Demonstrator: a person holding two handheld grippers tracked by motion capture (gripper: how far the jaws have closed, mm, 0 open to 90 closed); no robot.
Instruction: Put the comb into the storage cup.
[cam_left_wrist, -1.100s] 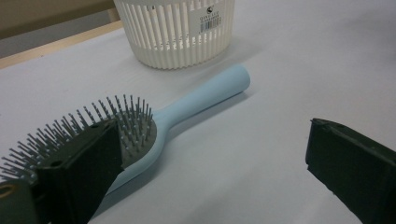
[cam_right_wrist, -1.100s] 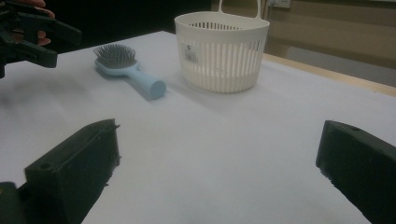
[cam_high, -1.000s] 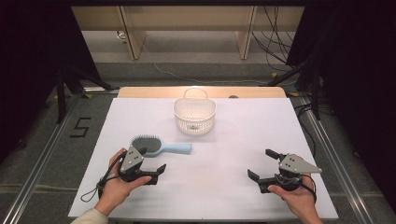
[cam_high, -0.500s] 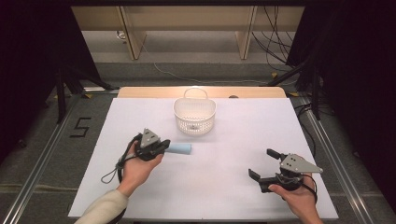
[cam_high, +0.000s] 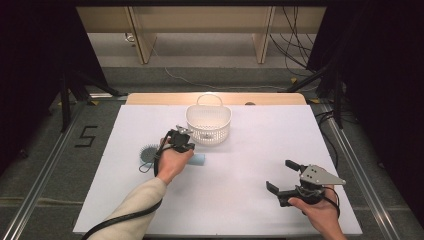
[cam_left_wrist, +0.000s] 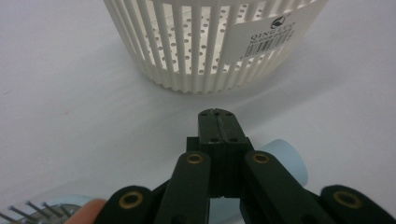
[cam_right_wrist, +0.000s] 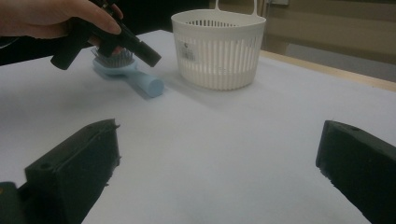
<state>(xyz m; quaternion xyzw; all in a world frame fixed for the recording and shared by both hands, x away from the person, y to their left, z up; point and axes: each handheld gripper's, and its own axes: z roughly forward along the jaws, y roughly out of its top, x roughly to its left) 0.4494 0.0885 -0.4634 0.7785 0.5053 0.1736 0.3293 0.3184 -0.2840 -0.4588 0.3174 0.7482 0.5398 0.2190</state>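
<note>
We judge the step in hand to be the approach to the brush (cam_high: 148, 153), most likely so that it can go into the basket (cam_high: 210, 131). No grasp has been made. The next move calls for opening the left jaws, lowering them astride the handle and closing on it. The handle is round and may roll, so the grip should be square across it.

Right claw (cam_high: 281, 175): it rests near the worktop's (cam_high: 250, 215) near right corner. The jaws stand wide apart, with nothing between them and nothing touched.

Left claw (cam_high: 184, 135): it is left of the worktop's middle, just above the brush handle and pointing toward the basket. In the left gripper view the jaws are fully closed, pad against pad, and nothing is gripped. We cannot tell whether the underside touches the handle.

Brush: it lies flat left of the middle, with its head toward the left edge and its handle end toward the basket.

Basket: it stands upright and empty by the middle of the far edge, just beyond the left claw.
</note>
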